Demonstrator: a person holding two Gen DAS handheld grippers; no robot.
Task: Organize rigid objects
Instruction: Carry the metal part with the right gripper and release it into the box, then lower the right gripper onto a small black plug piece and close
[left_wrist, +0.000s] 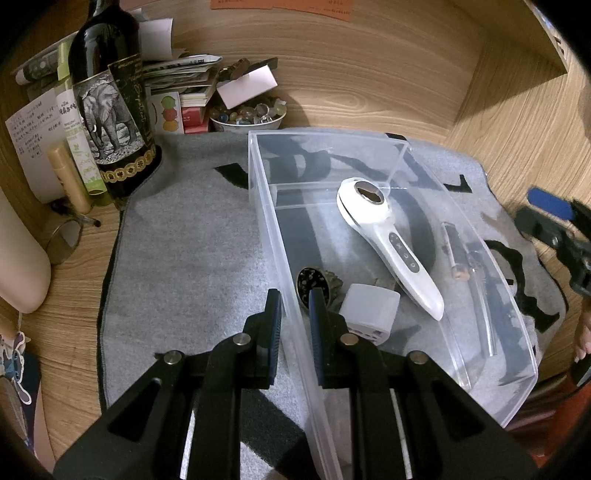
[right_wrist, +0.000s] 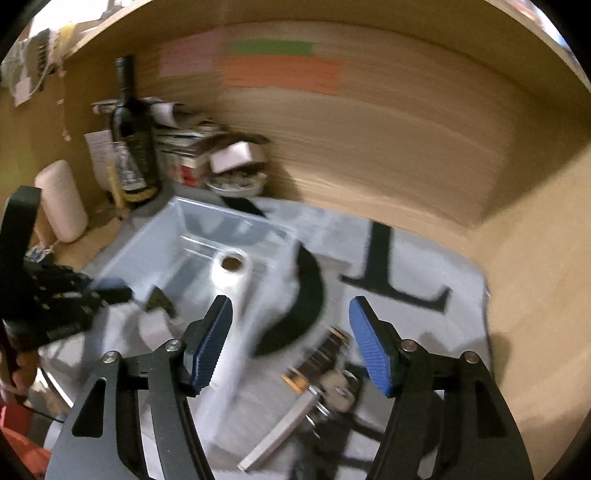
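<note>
Left gripper (left_wrist: 295, 314) clamped on clear plastic bin's (left_wrist: 258, 206) near wall; right gripper (right_wrist: 291, 345) spread, gripping nothing. Inside bin: one smooth white handheld device (left_wrist: 391, 247) (round metal head), one white cube charger (left_wrist: 365, 314), one slim pen (left_wrist: 456, 254). Grey felt mat (left_wrist: 184, 240) beneath.

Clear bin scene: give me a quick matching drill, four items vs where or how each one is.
Items:
1 white handheld device
2 dark bottle
3 left gripper
4 right gripper

States:
A jaws apart, nothing between them
B lying inside the clear bin
C upright, off the mat's far left corner
D clamped on the bin's wall

Pairs: 1-B, 2-C, 3-D, 4-A
</note>
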